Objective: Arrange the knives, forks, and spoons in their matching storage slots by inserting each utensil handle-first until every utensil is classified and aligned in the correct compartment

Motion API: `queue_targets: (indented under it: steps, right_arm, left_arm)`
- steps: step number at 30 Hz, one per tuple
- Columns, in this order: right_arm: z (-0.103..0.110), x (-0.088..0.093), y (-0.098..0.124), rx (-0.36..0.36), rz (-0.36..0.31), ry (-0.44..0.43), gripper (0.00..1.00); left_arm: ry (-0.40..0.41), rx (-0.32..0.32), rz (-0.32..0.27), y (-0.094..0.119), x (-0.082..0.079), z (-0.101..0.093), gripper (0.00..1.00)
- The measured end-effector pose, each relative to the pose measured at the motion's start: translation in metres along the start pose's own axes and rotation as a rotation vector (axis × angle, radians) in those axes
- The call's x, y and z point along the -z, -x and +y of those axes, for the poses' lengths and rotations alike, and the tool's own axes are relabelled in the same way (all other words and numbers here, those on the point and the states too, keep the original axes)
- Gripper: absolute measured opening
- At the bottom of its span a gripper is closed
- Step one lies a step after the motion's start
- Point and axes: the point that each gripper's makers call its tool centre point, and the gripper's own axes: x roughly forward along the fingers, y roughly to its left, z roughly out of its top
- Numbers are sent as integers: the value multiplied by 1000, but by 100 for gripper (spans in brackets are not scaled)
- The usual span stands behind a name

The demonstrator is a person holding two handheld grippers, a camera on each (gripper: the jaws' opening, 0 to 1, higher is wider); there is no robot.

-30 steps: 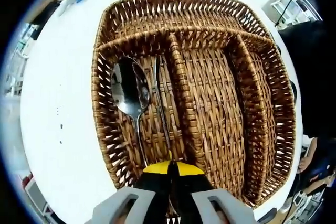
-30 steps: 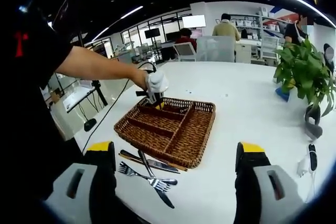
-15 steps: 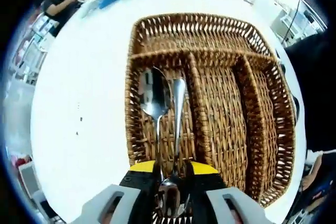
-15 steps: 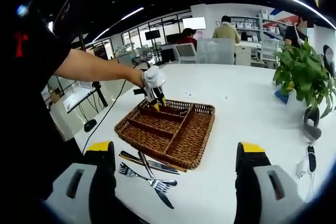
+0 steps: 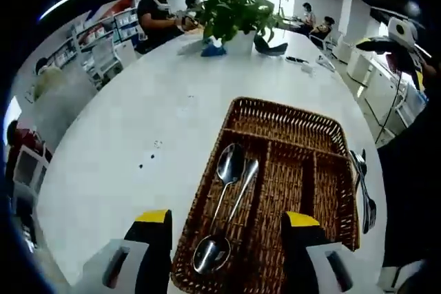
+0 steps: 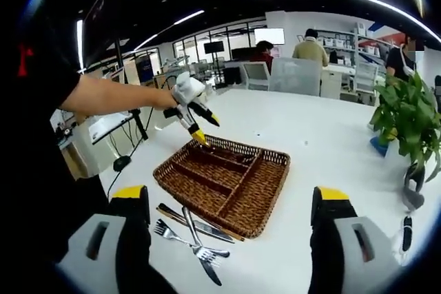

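Observation:
A brown wicker tray [image 5: 289,118] with long compartments lies on the white table. Two spoons lie side by side in its leftmost slot: one [image 5: 229,164] with its bowl at the far end, the other [image 5: 210,254] with its bowl at the near end. My left gripper [image 5: 227,239] hovers open above the tray's near edge and holds nothing. In the right gripper view it [image 6: 196,125] is held by a gloved hand over the tray's [image 6: 224,180] far left corner. My right gripper [image 6: 231,201] is open and empty. Forks and knives [image 6: 196,233] lie on the table before the tray, also seen as forks [image 5: 363,187].
A potted plant [image 5: 234,12] stands at the far side of the table [image 5: 138,135], seen too as the plant [image 6: 406,111] at the right. Small dark items [image 6: 406,222] lie near it. People sit at desks in the background.
The left gripper has let go of the second spoon, opened, and lifted up and back from the tray. The spoon now lies in the slot. The right gripper barely moved.

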Motion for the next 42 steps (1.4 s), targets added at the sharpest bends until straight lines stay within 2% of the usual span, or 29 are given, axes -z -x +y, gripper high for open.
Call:
queue_targets:
  steps: [3, 8, 16, 19, 24, 30, 34, 35, 42]
  right_arm:
    - [1, -4, -3, -15, -1, 19, 99]
    - [-1, -10, -5, -28, -7, 43, 99]
    - [-5, -16, -5, -36, -16, 67, 99]
    - [-6, -16, -4, -37, -17, 73, 99]
    - [-7, -16, 3, -38, -14, 90, 99]
    - [-9, -16, 8, -35, -28, 91, 99]
    - [-10, -15, 10, -32, -35, 88, 99]
    - [-12, -14, 11, -28, -33, 89, 99]
    - [-16, -10, 13, -16, -26, 87, 99]
  left_arm:
    - [34, -44, -65, 18, -5, -4, 88]
    - [90, -99, -157, 52, -9, -14, 99]
    - [154, -194, -266, 108, -9, -31, 100]
    - [206, -215, -372, 138, -25, -44, 100]
    - [200, -276, -437, 177, -35, -61, 100]
    - [210, -342, -459, 203, -28, -80, 100]
    - [221, -433, -446, 217, -10, -90, 100]
    - [234, -440, -427, 218, -3, -95, 100]
    - [295, -456, -392, 221, 30, -122, 100]
